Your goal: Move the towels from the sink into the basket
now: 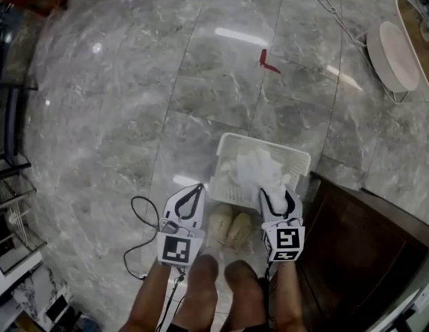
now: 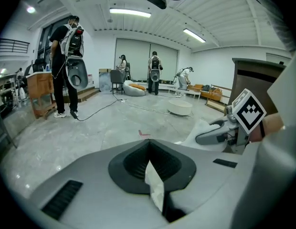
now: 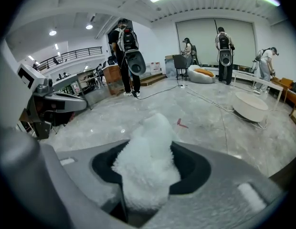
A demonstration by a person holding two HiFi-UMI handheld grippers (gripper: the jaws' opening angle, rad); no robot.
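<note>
A person looks steeply down at a white slatted basket (image 1: 290,163) on a grey marble floor, just beyond their pale shoes (image 1: 228,228). The job looks partly done. Pale cloth (image 1: 230,169) already lies in the basket's left half, and a fluffy white towel (image 3: 148,168) is clamped in the right gripper (image 1: 279,194), bunched thick between its jaws. The towel's plush, crumpled bulk (image 1: 259,166) sits over the basket's middle and right. Letting go is probably the step that remains for this one. The left gripper (image 1: 198,187) hangs near the basket's left near corner. Its jaws are pressed together on only a thin white sliver (image 2: 155,187), and what that sliver is cannot be told. No sink is in view, so the number of towels left is unknown. A dark wooden cabinet (image 1: 367,247) stands at the right.
</note>
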